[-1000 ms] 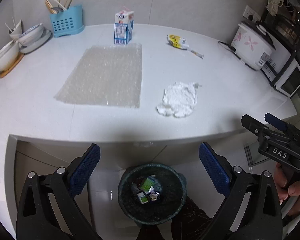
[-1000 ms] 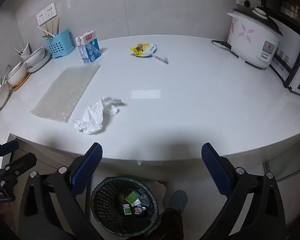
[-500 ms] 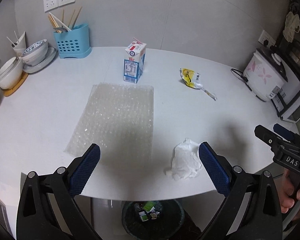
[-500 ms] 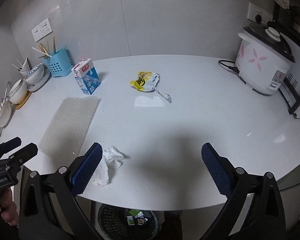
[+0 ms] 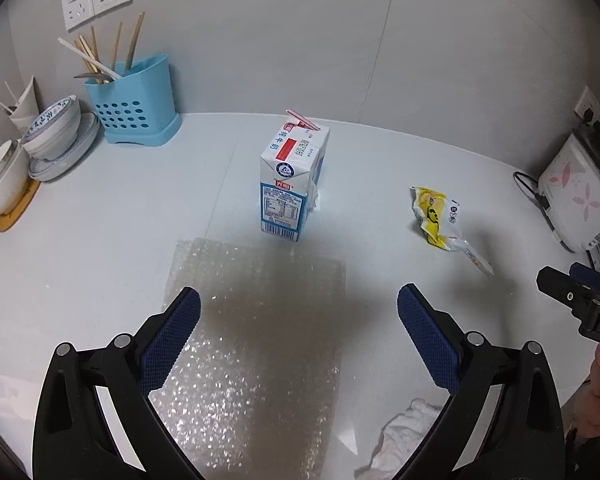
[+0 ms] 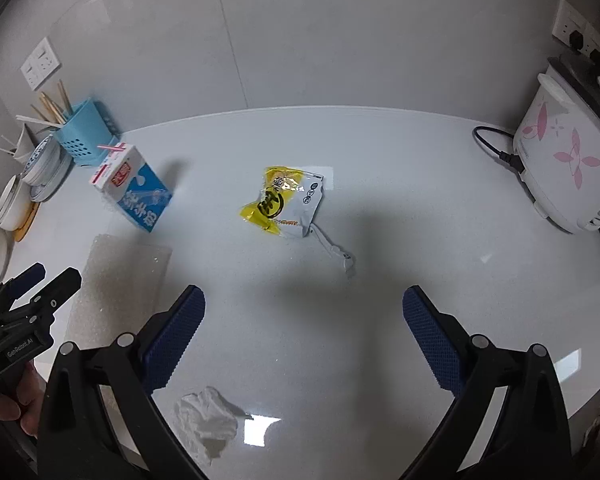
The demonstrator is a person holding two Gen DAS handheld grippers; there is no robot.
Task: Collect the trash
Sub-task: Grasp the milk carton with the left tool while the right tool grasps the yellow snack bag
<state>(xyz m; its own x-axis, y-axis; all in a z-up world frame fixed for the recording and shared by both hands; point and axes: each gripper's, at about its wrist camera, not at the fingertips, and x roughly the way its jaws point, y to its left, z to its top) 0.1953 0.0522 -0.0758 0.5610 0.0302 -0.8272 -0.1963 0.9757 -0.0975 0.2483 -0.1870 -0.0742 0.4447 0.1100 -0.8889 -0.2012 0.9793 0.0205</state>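
A blue and white milk carton (image 5: 290, 184) stands upright on the white counter, also in the right wrist view (image 6: 134, 192). A sheet of bubble wrap (image 5: 256, 344) lies in front of it, under my open, empty left gripper (image 5: 298, 320). A yellow snack wrapper (image 6: 286, 202) lies mid-counter, ahead of my open, empty right gripper (image 6: 304, 316); it also shows in the left wrist view (image 5: 440, 216). A crumpled white tissue (image 6: 208, 424) lies near the front edge, also in the left wrist view (image 5: 400, 444).
A blue utensil holder (image 5: 134, 100) and stacked bowls (image 5: 56, 132) stand at the back left. A white rice cooker (image 6: 564, 172) with its black cord (image 6: 496, 148) stands at the right. A small white plastic piece (image 6: 338, 254) lies by the wrapper.
Both grippers have moved forward over the counter and closer to it. The trash bin below the counter edge has dropped out of view. Both stay open.
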